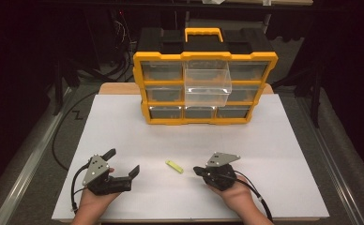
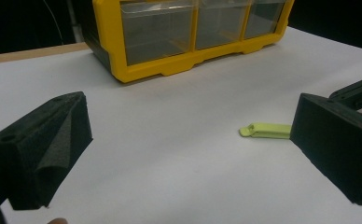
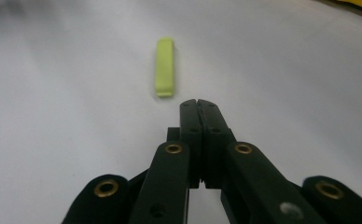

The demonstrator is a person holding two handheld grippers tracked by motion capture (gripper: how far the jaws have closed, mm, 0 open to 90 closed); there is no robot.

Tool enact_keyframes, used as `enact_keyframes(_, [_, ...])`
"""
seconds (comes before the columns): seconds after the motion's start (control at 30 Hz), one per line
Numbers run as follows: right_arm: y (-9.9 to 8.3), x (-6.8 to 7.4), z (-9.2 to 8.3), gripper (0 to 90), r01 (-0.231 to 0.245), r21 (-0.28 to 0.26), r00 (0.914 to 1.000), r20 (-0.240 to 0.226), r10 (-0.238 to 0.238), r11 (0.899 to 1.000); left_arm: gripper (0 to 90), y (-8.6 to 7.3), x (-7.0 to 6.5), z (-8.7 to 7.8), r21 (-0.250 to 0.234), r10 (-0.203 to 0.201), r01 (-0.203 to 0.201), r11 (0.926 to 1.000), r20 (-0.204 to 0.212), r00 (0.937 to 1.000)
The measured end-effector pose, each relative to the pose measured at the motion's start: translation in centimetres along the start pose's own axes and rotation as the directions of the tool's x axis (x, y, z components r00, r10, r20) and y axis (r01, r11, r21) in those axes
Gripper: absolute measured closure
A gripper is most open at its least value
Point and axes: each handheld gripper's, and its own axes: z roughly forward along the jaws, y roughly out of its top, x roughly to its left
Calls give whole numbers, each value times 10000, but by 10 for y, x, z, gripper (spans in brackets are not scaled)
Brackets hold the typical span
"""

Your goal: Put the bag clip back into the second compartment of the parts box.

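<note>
Nearest the person, two hands rest on the white table (image 1: 274, 154), each holding a gripper. The left gripper (image 1: 123, 162) has its jaws spread wide apart with nothing between them; the right gripper (image 1: 197, 170) has its jaws pressed together, empty, pointing left.

Between the two grippers lies a small lime-green clip (image 1: 174, 166), flat on the table and touching neither tool. In the right gripper view the clip (image 3: 165, 67) lies just ahead of the closed tips, a little to their left, its long side running away from the camera. In the left gripper view the clip (image 2: 265, 130) sits beside the right-hand jaw, and this low angle shows a rounded, raised end that the high view does not resolve.

Farther back stands a yellow organizer (image 1: 205, 122) with a handle (image 1: 203, 34) on top and three rows of clear drawers. One drawer (image 1: 207, 83), the middle of the top row, is pulled well out; it looks empty. The other drawers are shut, and I cannot tell what they hold. The left gripper view shows the bottom-row drawers (image 2: 156, 32) up close, with nothing clearly inside.
</note>
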Motion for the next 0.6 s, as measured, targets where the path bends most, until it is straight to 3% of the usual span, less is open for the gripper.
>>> enact_keyframes(0.1, [-8,-6,-6,897,-302,-183,9995,95,304,9994,4,0,0,0,-20,7,-7,10000,25,10000])
enact_keyframes(0.2, [-14,-16,-17,874,-1057,-627,9943,78,1064,9924,4,1,-1,0,-40,-6,6,10000,61,10000])
enact_keyframes(0.37, [-15,-19,-20,820,-1204,-756,9922,223,1224,9898,4,0,-2,1,-42,-8,8,10000,108,9999])
enact_keyframes(0.6, [-15,-20,-16,576,-1456,-652,9892,50,1463,9872,4,1,-2,0,-69,28,-27,10000,121,9999])
